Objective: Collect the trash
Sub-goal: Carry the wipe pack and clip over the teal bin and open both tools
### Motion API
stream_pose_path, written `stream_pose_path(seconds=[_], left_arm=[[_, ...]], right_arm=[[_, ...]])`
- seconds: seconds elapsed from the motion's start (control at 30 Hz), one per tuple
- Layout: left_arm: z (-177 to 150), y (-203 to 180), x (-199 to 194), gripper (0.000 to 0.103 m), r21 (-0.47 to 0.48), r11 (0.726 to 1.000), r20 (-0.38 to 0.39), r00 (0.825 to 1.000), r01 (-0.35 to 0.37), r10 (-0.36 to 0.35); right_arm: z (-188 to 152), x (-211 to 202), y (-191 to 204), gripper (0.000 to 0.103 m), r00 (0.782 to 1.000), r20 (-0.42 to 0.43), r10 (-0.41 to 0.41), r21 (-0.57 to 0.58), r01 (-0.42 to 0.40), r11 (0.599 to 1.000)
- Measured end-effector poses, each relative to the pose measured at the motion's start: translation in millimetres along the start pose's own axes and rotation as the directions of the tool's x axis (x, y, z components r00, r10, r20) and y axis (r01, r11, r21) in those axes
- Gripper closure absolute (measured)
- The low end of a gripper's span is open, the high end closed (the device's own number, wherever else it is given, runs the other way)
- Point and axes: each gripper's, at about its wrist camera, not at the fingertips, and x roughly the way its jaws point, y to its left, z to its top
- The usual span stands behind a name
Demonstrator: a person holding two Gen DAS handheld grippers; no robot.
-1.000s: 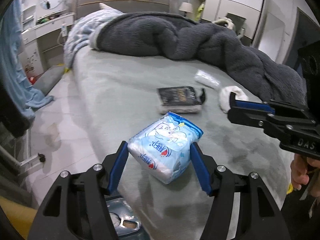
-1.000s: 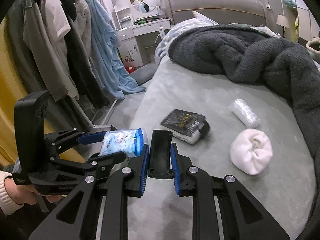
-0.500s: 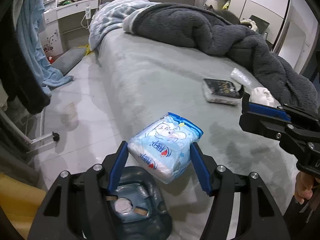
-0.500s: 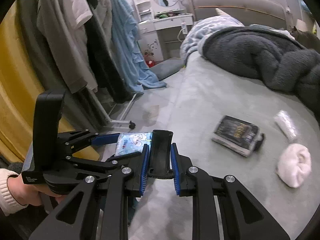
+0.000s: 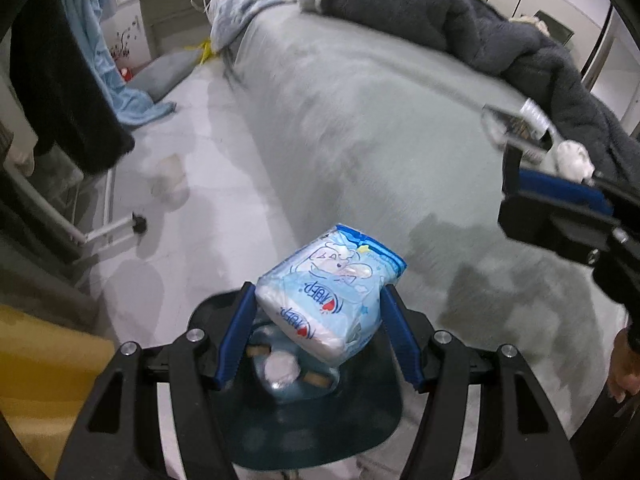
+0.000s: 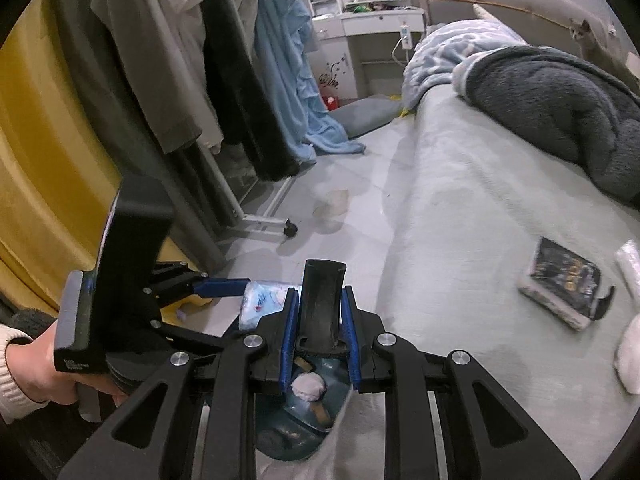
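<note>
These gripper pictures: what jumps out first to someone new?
The blue-and-white tissue pack clamped in the left hand-held gripper, over a dark bin on the floor beside the bed. The right hand-held gripper pinches a black curved piece. A grey cat watches by the headboard.

Open floor (image 6: 352, 184) fills the frame's centre between hanging clothes (image 6: 208, 64) at upper left and the bed (image 6: 472, 216) at right. A rack's wheeled foot (image 6: 290, 230) juts into it. The bin (image 5: 312, 412) sits open at lower centre.

Home bedroom: bed (image 5: 360, 120), hanging clothes (image 6: 180, 60).
</note>
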Motion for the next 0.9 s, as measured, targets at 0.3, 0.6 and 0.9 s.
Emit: stream_pose_path(seconds=[0.3, 0.6, 0.9], left_arm=[[-26.0, 34.9, 24.7, 0.037, -0.039, 0.999, -0.147, 0.989, -0.019, 0.014], [-51.1, 60.5, 42.7, 0.036, -0.056, 0.998, -0.267, 0.964, -0.017, 0.002], [-63.3, 79.2, 39.9, 0.021, -0.076, 0.997, -0.286, 0.958, -0.007, -0.015]], right_arm=[[2.4, 35.8, 24.1, 0.081, 0.996, -0.089, 0.017, -0.008, -0.018, 1.0], [1.9, 71.2, 40.6, 0.081, 0.986, -0.161, 0.033, -0.019, -0.036, 0.999], [-9.0, 106.7, 49.2, 0.081, 0.969, -0.246, 0.027, -0.023, -0.033, 0.999]])
